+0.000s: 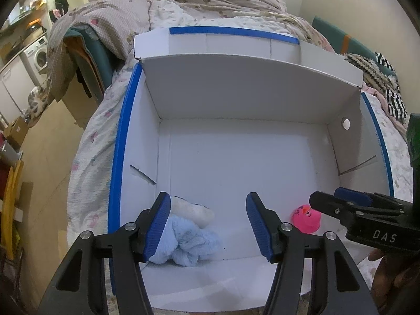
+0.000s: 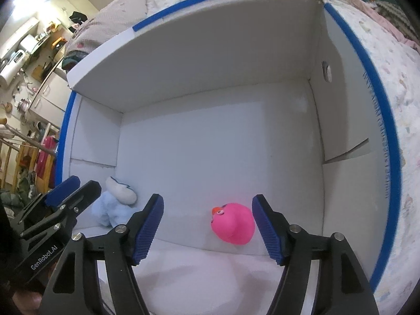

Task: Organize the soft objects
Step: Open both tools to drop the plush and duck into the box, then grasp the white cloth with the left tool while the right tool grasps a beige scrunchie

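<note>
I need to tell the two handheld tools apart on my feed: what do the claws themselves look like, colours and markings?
Both look the same: black plastic frames with triangular cut-outs and silver pivot bolts, ending in two fingers faced with ribbed blue pads. The left claw shows white "GenRobot.AI" lettering on its body in the right wrist view. The right claw shows white "DAS" lettering in the left wrist view. No cables or sleeves are visible.

A home bedroom: a bed (image 1: 210, 13) with rumpled quilts, and seemingly a washing machine (image 1: 39, 55) beyond.
</note>
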Available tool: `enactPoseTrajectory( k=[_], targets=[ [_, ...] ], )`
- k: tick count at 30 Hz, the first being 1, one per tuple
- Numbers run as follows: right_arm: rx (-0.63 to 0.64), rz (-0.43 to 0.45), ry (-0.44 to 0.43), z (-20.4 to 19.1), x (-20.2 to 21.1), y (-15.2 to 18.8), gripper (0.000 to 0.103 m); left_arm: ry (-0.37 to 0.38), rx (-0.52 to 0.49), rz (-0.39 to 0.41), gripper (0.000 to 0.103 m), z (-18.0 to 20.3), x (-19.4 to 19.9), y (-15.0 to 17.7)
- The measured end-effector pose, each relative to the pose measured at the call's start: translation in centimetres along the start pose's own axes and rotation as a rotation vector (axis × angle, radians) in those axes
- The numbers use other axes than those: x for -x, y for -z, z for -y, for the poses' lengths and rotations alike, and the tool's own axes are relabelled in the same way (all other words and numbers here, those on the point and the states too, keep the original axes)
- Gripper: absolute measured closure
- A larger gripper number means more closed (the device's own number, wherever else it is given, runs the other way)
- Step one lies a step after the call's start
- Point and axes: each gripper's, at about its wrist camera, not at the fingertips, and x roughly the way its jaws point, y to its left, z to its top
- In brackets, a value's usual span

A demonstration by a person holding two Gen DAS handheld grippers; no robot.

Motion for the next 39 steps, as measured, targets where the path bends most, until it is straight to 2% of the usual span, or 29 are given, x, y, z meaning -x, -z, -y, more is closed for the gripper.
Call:
enactPoseTrajectory(
  k=[8,11,14,15,16,28,32,39],
  targets=[
    [0.001,0.038,-0.013,-0.5,1.7,0.1,0.027,-0.005,0.005,0.031,0.046,-0.3,1.7,0.1],
    [0.018,0.054,-0.007,-0.9,2.4,0.3,0.027,-0.032,0.014,0.055,0.042,-0.6,2.6,0.2],
    [0.026,0.081,-0.002,-1.2,3.2,0.4,0.015,-0.025,0.029,0.073,0.04,-0.9,3.5,0.4],
    [0.027,0.091,-0.004,-1.3,3.5,0.5,0.005,-0.023,0.034,0.078,0.04,-1.1,3.8,0.6],
    [0.027,0.099,-0.007,-1.4,3.8,0.6,0.0,-0.019,0.04,0.081,0.04,-1.2,4.2,0.8],
    [0.017,0.154,-0.001,-1.3,6.2,2.7,0.0,0.013,0.047,0.095,0.034,-2.0,6.6,2.5],
    [0.013,0.165,0.0,-1.3,7.5,3.8,0.0,-0.016,0.044,0.098,0.034,-2.5,7.2,3.3],
    [0.019,0.175,0.007,-1.1,9.0,6.1,0.0,-0.018,0.048,0.089,0.034,-3.3,8.3,4.9]
  ],
)
